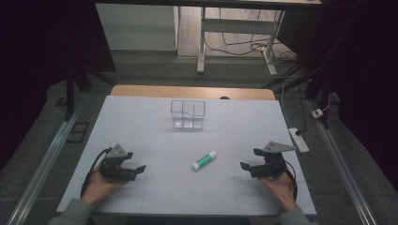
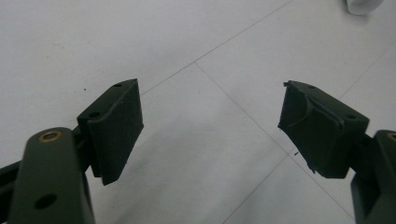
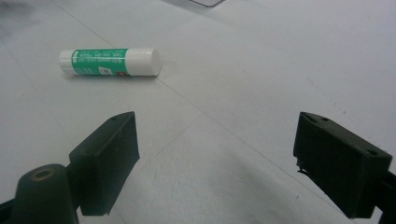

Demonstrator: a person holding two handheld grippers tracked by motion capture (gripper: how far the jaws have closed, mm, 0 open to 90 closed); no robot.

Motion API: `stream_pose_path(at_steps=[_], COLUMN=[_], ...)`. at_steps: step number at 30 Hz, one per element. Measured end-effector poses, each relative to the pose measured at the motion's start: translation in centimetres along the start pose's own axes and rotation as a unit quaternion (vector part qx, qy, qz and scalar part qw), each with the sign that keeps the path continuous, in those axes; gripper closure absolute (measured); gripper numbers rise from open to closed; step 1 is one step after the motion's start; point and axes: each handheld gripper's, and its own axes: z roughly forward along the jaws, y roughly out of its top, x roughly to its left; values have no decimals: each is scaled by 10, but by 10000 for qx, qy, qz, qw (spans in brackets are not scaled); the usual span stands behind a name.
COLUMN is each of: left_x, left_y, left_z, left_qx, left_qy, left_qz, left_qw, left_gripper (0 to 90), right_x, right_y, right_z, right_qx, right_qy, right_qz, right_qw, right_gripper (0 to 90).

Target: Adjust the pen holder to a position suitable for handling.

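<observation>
A green and white glue stick (image 1: pixel 204 161) lies on its side on the white table top (image 1: pixel 155 187), between the two grippers. In the right gripper view the glue stick (image 3: pixel 110 62) lies ahead and to the left of the jaws. My left gripper (image 1: pixel 135 170) rests low at the front left, open and holding nothing. My right gripper (image 1: pixel 248 166) rests at the front right, open, its jaws pointing toward the glue stick. A clear plastic box (image 1: pixel 187 114) with compartments stands at the back middle. In the gripper views, the left gripper (image 2: pixel 211 122) and the right gripper (image 3: pixel 215 156) both show bare table between wide-apart jaws.
The white sheet covers a wooden table (image 1: pixel 192 91) whose far edge shows behind it. A power strip (image 1: pixel 299 139) and cables lie on the floor to the right. A desk frame (image 1: pixel 234 28) stands beyond. A white rounded object (image 2: pixel 366 5) sits in the top corner of the left gripper view.
</observation>
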Motion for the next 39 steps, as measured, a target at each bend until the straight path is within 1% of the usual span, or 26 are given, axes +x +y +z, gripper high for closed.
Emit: stream_pose_path(at_steps=[9,11,14,19,28,34,38,39], left_x=[-1,-1,-1,-1,-2,-6,-10,-11], left_y=[0,0,0,0,0,6,13,15], left_z=[0,0,1,2,2,0,1,2], left_qx=[31,36,52,78,81,14,-11,-12], left_qy=[1,0,5,5,16,-15,-49,-65], left_qz=[51,49,53,60,106,169,285,305], left_qw=[10000,10000,10000,10000,9999,9999,9996,9995], left_gripper=[209,209,209,210,211,211,210,209], right_x=[0,1,1,3,1,2,3,4], right_y=[-1,-1,-1,-1,-2,-2,-3,-2], right_z=[-2,-1,0,0,0,2,2,2], right_qx=[-49,-55,-53,-13,-30,28,39,72], right_qy=[-81,-70,-134,-127,-150,-174,-196,-236], right_qz=[23,19,-23,-26,-1,-32,-39,-53], right_qw=[10000,10000,9999,9999,9999,9998,9998,9997], right_gripper=[138,137,138,138,144,151,152,152])
